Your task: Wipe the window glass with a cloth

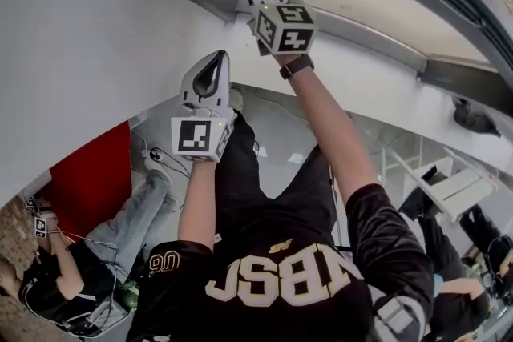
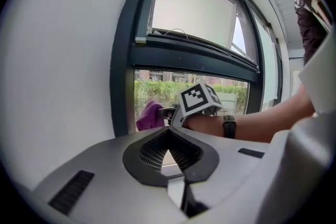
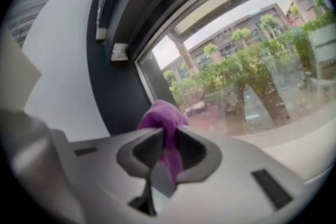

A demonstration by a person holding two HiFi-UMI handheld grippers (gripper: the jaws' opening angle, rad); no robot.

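The small, soft purple cloth (image 3: pixel 164 113) was bunched into a wad and pinched between the jaws of the right gripper (image 3: pixel 167 139), with a tail of it trailing back between them. The wad sat at the lower left corner of the clear window glass (image 3: pixel 252 86), just beside the dark grey window frame (image 3: pixel 123 86). Whether it actually pressed on the pane could not be told.

The cloth looked light and limp, likely to fold or slide out if nipped only by an edge. A hold through its bunched middle, as here, seemed soundest, leaving a soft pad ahead of the hard jaw tips. The glass was smooth, rigid and breakable, so it called for modest pressure.

The left gripper (image 2: pixel 169 139) had its jaws together on nothing, near the white wall (image 2: pixel 63 60).
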